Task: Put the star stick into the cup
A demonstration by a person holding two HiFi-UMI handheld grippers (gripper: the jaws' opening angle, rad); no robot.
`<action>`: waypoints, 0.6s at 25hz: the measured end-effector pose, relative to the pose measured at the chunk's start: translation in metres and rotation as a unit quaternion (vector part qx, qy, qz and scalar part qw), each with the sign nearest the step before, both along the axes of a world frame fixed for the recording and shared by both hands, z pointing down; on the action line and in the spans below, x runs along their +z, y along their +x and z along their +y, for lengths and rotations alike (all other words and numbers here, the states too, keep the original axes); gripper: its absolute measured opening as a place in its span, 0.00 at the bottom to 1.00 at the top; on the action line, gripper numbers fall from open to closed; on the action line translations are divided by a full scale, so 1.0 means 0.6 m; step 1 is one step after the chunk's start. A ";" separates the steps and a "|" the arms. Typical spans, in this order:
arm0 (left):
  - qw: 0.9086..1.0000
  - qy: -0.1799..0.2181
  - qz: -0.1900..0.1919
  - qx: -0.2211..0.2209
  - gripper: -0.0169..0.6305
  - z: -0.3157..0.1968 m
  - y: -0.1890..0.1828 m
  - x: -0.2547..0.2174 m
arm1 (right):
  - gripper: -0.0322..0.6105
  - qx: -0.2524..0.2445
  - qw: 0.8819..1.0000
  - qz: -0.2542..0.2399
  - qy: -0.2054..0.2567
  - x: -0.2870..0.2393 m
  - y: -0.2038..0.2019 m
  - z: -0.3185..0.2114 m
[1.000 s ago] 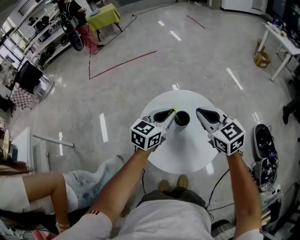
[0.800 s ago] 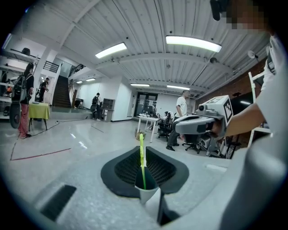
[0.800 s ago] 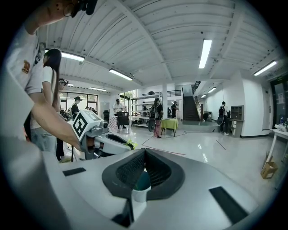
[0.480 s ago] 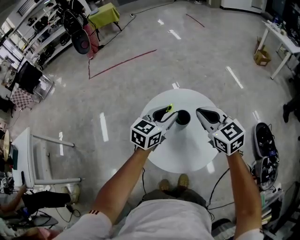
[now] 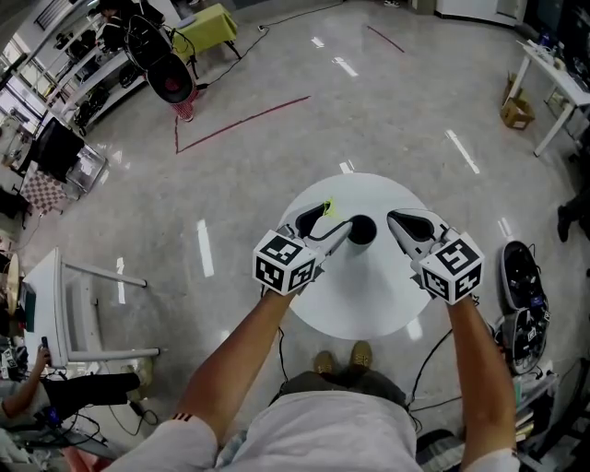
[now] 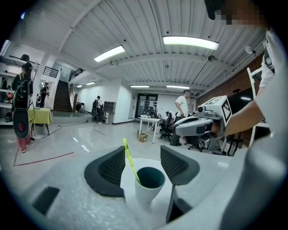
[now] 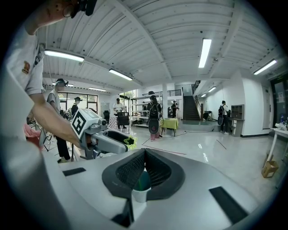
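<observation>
A dark-lined white cup [image 5: 360, 229] stands near the middle of the round white table [image 5: 369, 290]. The yellow-green star stick [image 6: 131, 163] leans in the cup [image 6: 149, 183] with its lower end inside. Its star top [image 5: 328, 208] tilts toward my left gripper [image 5: 329, 222]. The left gripper [image 6: 141, 155] straddles the cup with its jaws opening, and neither pad presses on the stick. My right gripper [image 5: 396, 220] hovers just right of the cup, apart from it. Its jaws [image 7: 144, 155] are shut and hold nothing. The cup [image 7: 141, 191] shows just beyond them.
The small table stands alone on a glossy grey floor. A red fan [image 5: 171, 79] and a yellow-green table [image 5: 207, 28] are far back left. A white desk [image 5: 553, 83] is at the right, bags [image 5: 521, 295] at the table's right, and a white shelf [image 5: 64, 304] at the left.
The left jaws have gone from shut on the stick to apart. The stick's star has tipped left and its lower end rests in the cup. The right gripper has barely moved.
</observation>
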State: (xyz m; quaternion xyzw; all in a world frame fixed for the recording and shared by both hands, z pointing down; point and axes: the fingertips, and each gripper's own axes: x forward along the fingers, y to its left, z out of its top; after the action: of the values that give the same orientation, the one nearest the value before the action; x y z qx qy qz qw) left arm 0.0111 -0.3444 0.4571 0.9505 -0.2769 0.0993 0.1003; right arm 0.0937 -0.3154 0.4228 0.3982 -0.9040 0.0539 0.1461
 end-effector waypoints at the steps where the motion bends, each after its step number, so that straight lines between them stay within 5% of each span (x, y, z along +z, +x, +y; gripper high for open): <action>1: 1.000 -0.001 -0.002 0.002 0.40 0.000 0.000 0.001 | 0.07 0.000 1.000 0.001 0.000 0.001 0.001 0.000; 15: 0.998 0.017 -0.065 0.014 0.51 0.005 0.003 0.016 | 0.07 -0.002 1.000 0.000 0.002 -0.004 -0.001 0.002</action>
State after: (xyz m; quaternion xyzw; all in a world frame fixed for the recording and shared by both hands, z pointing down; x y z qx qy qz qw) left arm 0.0129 -0.3416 0.4664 0.9473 -0.2713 0.1577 0.0647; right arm 0.0930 -0.3140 0.4205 0.3970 -0.9047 0.0519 0.1459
